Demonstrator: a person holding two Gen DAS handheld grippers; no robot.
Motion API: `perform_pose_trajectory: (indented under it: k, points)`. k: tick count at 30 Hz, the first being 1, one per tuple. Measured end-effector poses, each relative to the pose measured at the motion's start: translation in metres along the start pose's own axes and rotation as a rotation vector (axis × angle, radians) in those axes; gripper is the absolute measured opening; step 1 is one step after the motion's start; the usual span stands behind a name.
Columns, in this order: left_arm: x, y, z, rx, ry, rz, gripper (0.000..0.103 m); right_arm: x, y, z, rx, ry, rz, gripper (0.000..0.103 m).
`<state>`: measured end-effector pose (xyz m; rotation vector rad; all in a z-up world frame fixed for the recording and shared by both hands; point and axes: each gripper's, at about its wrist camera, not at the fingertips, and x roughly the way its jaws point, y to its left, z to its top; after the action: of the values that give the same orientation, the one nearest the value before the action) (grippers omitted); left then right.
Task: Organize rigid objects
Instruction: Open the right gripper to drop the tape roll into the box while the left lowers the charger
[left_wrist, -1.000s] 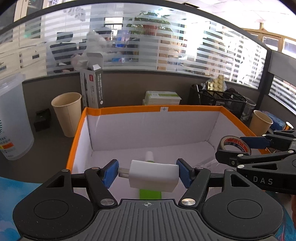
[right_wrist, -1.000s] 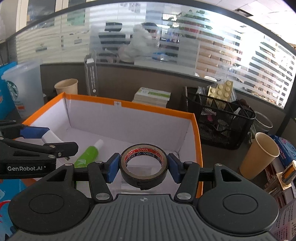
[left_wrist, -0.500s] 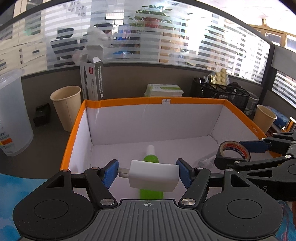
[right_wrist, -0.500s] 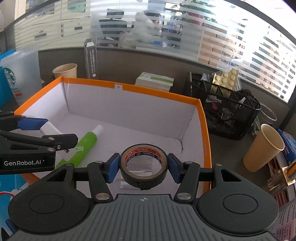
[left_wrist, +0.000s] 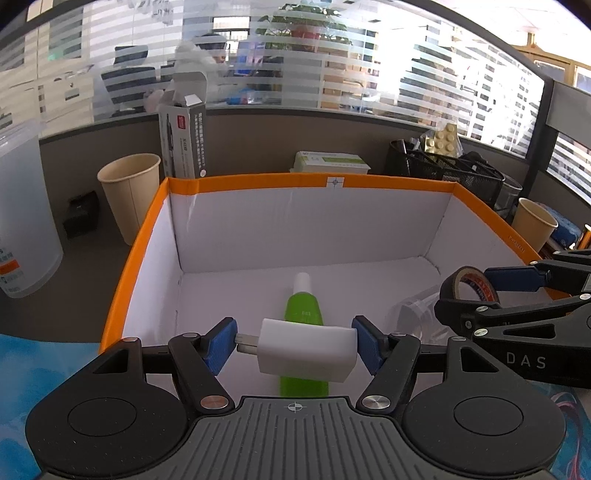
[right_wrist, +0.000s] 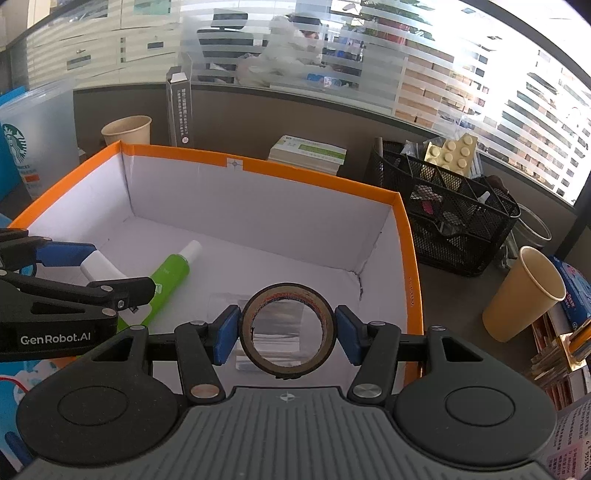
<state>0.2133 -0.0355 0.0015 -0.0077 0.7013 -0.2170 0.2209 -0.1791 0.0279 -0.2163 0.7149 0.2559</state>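
My left gripper (left_wrist: 294, 347) is shut on a white plug-in charger (left_wrist: 306, 350) and holds it over the near part of an orange-rimmed white box (left_wrist: 258, 182). My right gripper (right_wrist: 287, 334) is shut on a black roll of tape (right_wrist: 288, 334) above the box's near right part. A green bottle with a white cap (left_wrist: 303, 314) lies on the box floor, under the charger; it also shows in the right wrist view (right_wrist: 170, 277). A clear plastic item (right_wrist: 273, 332) lies on the floor under the tape. Each gripper shows in the other's view: the right gripper (left_wrist: 480, 291) and the left gripper (right_wrist: 88, 269).
A paper cup (left_wrist: 129, 192), a tall grey carton (left_wrist: 183, 140) and a large plastic tumbler (left_wrist: 22, 221) stand left of the box. A stack of green-white boxes (left_wrist: 330, 162) lies behind it. A black mesh basket (right_wrist: 443, 221) and another paper cup (right_wrist: 524, 295) stand right.
Both grippers have risen and tilted down over the box, so more of its floor and the green bottle shows. Both grips are unchanged.
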Motion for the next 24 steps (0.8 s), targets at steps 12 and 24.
perform_pose_trajectory:
  k: [12,24]
  points:
    - [-0.001,0.001,-0.001,-0.005,-0.002,-0.003,0.068,-0.001,0.001,-0.001,0.005,-0.013,-0.007,0.053]
    - [-0.044,-0.005,0.007,0.023,-0.12,0.015,0.069,-0.039,0.006,0.0,-0.013,-0.114,-0.045,0.055]
